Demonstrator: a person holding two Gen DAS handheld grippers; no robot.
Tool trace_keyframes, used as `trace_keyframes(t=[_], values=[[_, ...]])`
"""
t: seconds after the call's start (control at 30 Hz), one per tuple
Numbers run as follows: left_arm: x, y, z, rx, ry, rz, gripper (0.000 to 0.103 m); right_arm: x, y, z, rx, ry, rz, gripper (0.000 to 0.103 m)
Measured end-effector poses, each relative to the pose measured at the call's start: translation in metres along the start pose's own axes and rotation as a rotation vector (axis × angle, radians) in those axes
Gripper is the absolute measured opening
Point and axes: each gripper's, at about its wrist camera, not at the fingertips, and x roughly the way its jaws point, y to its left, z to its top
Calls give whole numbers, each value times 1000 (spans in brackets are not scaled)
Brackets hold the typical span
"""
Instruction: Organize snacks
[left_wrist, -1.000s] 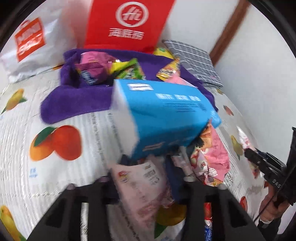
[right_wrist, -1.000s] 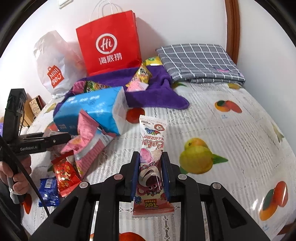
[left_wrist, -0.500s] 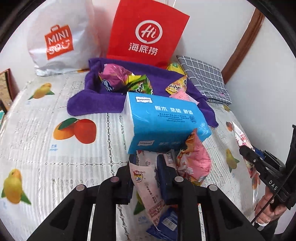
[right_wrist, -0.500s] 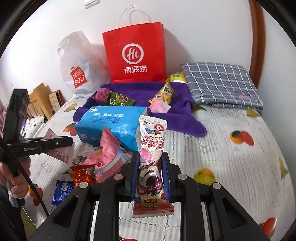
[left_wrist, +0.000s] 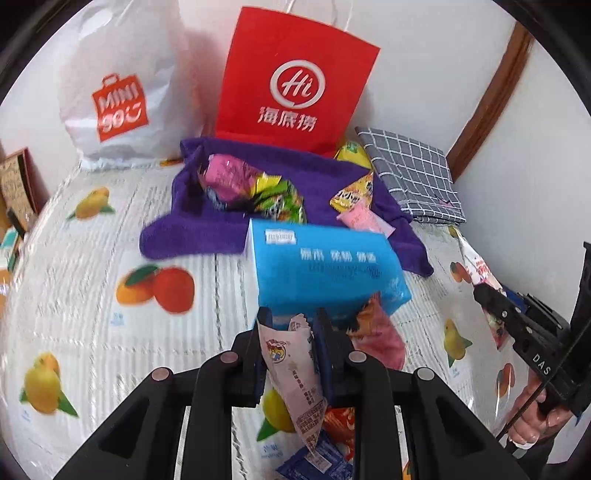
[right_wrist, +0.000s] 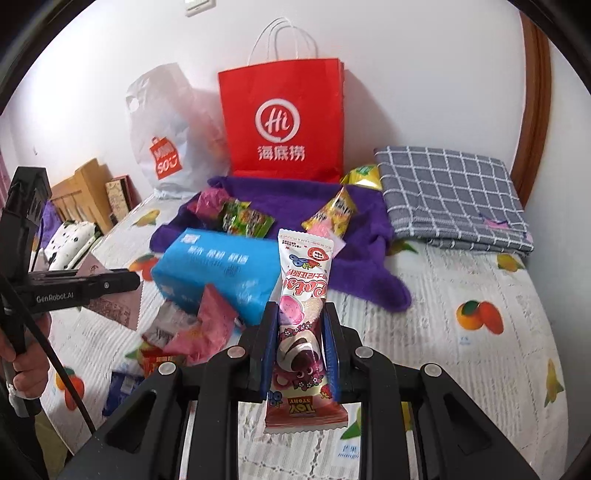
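While the left gripper (left_wrist: 291, 332) pinches a pale snack packet (left_wrist: 295, 373) near the blue tissue pack (left_wrist: 325, 273), the right gripper (right_wrist: 300, 332) clamps a pink ice-cream wrapper (right_wrist: 301, 317).

Blue tissue pack (left_wrist: 325, 273), grey checked cloth (right_wrist: 448, 195)

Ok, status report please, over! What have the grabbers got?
Left gripper shut on pale pink packet. Right gripper shut on Toy Story snack packet. Purple towel ahead with snacks; blue tissue pack sits between.
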Motion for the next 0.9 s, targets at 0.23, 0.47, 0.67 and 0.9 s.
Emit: trace_keyframes(t=[0.23,0.47,0.67,0.9], values=[[-4,5,27,46,4,-27,22,5,13,18,25,-21,-33,23],[0,12,54,103,12,-67,22,11,28,32,73,-33,-57,23],[5,17,77,144,15,-90,22,18,34,47,128,-38,-81,23],[16,19,96,168,33,-101,22,29,29,64,175,-48,-98,23]])
